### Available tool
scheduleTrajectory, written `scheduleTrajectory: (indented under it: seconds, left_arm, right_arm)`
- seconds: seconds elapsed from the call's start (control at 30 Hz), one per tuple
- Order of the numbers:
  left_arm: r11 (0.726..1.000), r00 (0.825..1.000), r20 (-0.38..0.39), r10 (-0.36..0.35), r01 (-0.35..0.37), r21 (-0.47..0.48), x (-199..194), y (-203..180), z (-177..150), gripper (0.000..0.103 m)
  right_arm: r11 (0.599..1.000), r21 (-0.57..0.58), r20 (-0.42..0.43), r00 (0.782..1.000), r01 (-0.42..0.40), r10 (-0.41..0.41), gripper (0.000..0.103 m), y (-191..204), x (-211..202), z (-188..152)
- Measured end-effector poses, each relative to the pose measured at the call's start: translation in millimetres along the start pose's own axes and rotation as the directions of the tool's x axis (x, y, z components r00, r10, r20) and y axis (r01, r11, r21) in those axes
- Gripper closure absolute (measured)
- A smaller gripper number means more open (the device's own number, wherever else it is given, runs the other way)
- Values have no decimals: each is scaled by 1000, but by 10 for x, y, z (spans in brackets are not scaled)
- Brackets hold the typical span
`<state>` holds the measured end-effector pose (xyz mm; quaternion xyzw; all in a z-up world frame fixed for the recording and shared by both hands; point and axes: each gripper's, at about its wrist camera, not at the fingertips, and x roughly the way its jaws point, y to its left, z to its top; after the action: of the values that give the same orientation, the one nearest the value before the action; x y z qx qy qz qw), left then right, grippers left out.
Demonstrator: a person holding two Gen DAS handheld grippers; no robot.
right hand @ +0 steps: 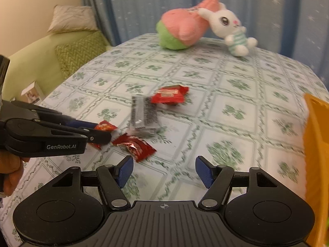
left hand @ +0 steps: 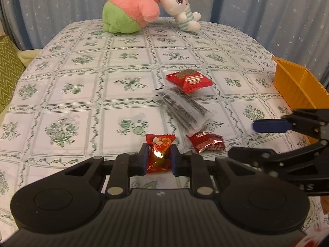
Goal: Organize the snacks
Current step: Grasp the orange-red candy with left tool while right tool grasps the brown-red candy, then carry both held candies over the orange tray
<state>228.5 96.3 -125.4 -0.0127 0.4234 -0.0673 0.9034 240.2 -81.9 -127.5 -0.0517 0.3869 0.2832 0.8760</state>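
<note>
Near the table's (left hand: 82,65) front edge, the left gripper (left hand: 158,158) clamps a red candy (left hand: 159,154); the right gripper (right hand: 163,171) hangs apart, empty.

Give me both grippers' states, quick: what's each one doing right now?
Left gripper: shut on the red candy packet.
Right gripper: open, holding nothing, above the tablecloth.

Black left gripper (left hand: 158,159), blue-padded jaws, white "GenRobot.AI" lettering
</note>
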Motion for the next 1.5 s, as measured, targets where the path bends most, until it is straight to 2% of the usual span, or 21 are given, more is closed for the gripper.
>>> scheduleTrajectory:
  seconds: [0.07,0.2,0.33,0.43,0.6,0.8,1.03,1.17,1.37,1.5]
  left_arm:
    - [1000,1000,6,5,-5,-11,-32,40,-20,84]
    - [1000,1000,11,5,-5,-30,-60,79,-40,84]
    - [999,1000,14,0,1,-35,-57,73,-34,84]
    - [999,1000,10,-3,4,-40,-56,70,-43,84]
    - [998,1000,15,-16,17,-52,-108,47,-53,84]
    - [997,999,27,-28,30,-67,-250,-83,-53,84]
    - [988,998,53,-29,36,-151,-667,-273,-145,84]
    - [984,997,71,-26,38,-176,-951,-421,-207,84]
    - [986,994,105,-38,54,-157,-1310,-734,-239,85]
    - [987,992,109,-71,85,-134,-1468,-959,-242,84]
  right_arm:
    - [999,-41,1,1000,-25,25,49,58,79,41]
    - [989,-130,-10,998,-66,66,52,164,252,119]
    - [979,-188,-37,996,-83,77,64,235,395,160]
    - [977,-193,-48,996,-86,78,80,267,398,170]
    - [989,-143,-39,998,-47,42,81,287,236,93]
    - [1000,16,-17,1000,22,-22,81,187,-158,-10]
    - [968,225,-18,994,108,-107,81,39,-691,-114]
    - [952,275,2,990,135,-141,81,19,-1054,-204]
    - [933,319,32,982,165,-184,81,-13,-1527,-359]
    - [929,317,39,976,191,-214,81,-47,-1792,-462]
